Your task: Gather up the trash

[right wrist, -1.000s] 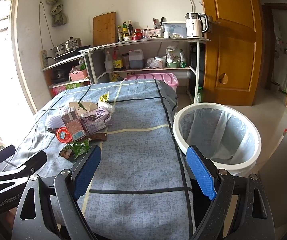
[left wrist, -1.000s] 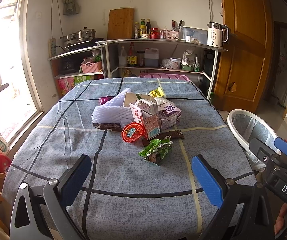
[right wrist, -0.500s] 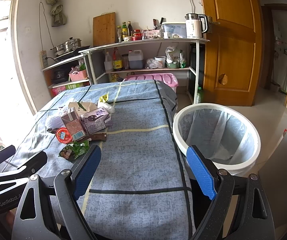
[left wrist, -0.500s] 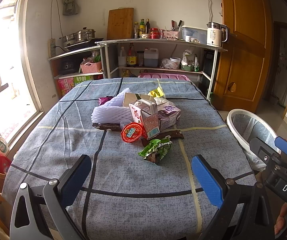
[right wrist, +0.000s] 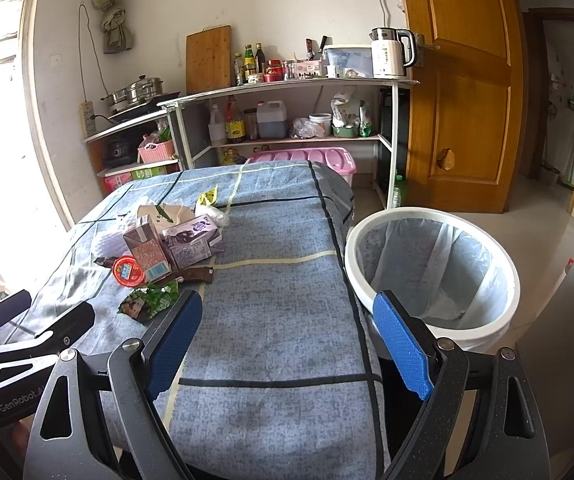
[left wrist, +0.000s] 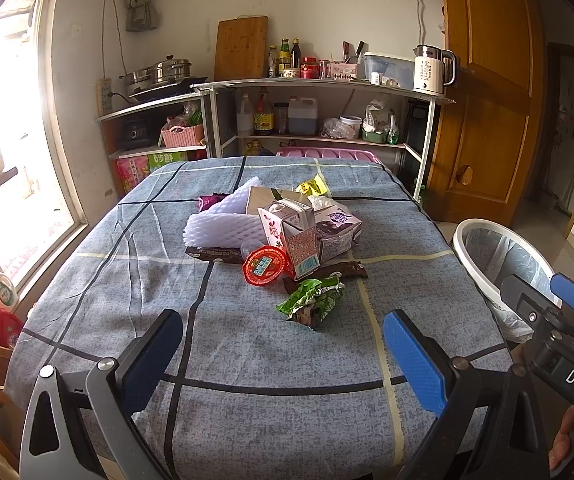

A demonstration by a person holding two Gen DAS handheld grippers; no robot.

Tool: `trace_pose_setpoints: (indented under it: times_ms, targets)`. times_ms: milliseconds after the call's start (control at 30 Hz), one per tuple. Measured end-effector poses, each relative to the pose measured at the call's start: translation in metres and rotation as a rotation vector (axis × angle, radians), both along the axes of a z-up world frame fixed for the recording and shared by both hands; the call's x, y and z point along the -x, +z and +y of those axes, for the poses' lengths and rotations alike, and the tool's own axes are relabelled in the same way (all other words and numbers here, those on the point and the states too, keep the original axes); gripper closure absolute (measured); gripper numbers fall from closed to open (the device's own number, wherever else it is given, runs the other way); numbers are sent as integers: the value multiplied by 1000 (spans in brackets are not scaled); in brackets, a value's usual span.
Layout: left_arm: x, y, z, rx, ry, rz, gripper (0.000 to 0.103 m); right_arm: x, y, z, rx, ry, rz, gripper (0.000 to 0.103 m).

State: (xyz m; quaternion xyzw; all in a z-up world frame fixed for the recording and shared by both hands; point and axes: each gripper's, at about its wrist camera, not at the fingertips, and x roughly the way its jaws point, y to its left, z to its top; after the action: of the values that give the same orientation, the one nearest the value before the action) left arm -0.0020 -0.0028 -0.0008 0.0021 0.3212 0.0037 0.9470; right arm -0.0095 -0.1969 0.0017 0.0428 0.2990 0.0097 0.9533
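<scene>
Both my tongs are empty. Left tongs (left wrist: pixel 283 354) spread wide, nothing between the blue pads, hovering over the near end of the tabletop (left wrist: pixel 127 280), aimed at the trash pile. Right tongs (right wrist: pixel 287 342) also wide open and holding nothing, low over the near right edge, with the bin (right wrist: pixel 431 268) just past the right pad.

The trash sits clustered mid-tabletop, none collected yet as far as I can see. The green wrapper (left wrist: pixel 313 300) is nearest to the left tongs and a little apart from the heap, so I judge it the easiest first pick. Behind it is a red round lid (left wrist: pixel 266 266) leaning against an upright milk carton (left wrist: pixel 293 236), with a second carton (left wrist: pixel 337 232) lying flat beside it. White foam netting (left wrist: pixel 223 228) is on the left, a brown wrapper (left wrist: pixel 341 270) lies flat at the front, and a yellow packet (left wrist: pixel 313 188) is at the back.

The bin stands on the floor against the tabletop's right side, lined with a clear bag, mouth open. That puts it handy for the right tongs, so my guess is left picks and right drops, or each carries across. The upright carton could tip if I bump the lid.
</scene>
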Motion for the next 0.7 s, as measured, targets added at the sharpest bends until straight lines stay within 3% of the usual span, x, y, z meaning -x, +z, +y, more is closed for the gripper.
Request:
trace_pose_setpoints:
  times_ms: [500, 700]
  targets:
    - [-2, -1, 6, 6, 2, 18, 1, -6, -5, 1, -3, 10, 18, 15]
    - [-13, -16, 33, 118, -10, 53, 1, -23, -19, 1, -25, 18, 52, 15]
